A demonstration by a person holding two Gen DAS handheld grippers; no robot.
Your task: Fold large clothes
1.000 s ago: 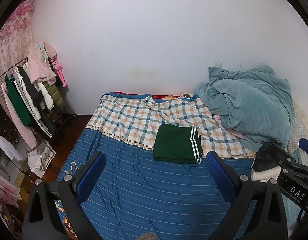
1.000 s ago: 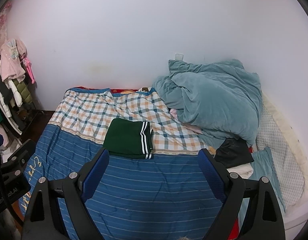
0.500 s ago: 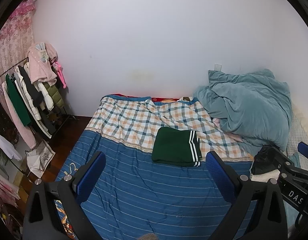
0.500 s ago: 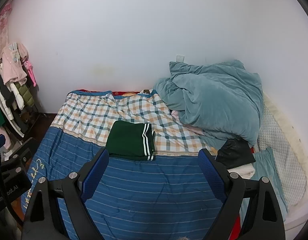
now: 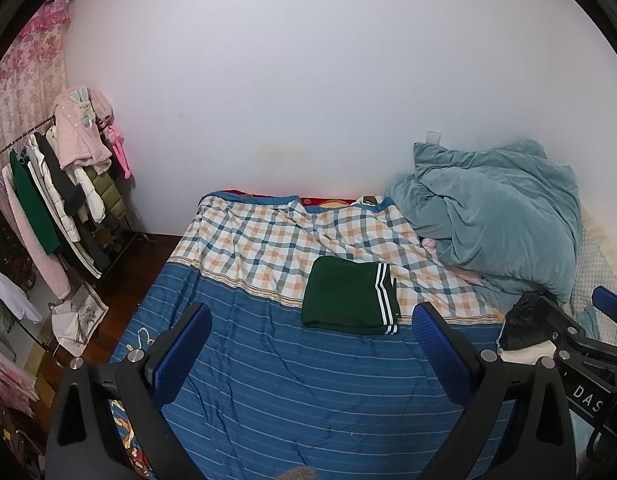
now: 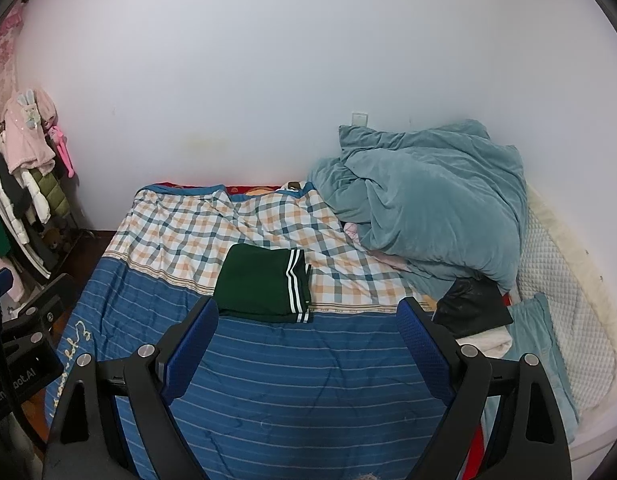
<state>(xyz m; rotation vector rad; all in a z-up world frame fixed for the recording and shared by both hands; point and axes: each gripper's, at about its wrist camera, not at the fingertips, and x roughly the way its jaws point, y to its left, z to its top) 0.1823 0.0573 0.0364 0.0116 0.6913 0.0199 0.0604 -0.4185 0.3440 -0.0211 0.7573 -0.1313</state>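
change: almost none, view creeps back | left claw (image 5: 310, 354) and right claw (image 6: 306, 348): wide open, empty | green garment (image 6: 264, 285) at 12 o'clock on bed (image 6: 292, 392): seemingly folded

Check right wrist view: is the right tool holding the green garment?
No, the right tool stands open and empty above the blue striped sheet, while the folded green garment lies apart on the bed.

Both views are evenly and fairly brightly lit, with soft light and only faint shadows on the bed (image 5: 292, 380). Fisheye bending curves the wall (image 6: 268, 60) strongly; black corners frame each circle, and edges from 9 to 3 o'clock look hazy.
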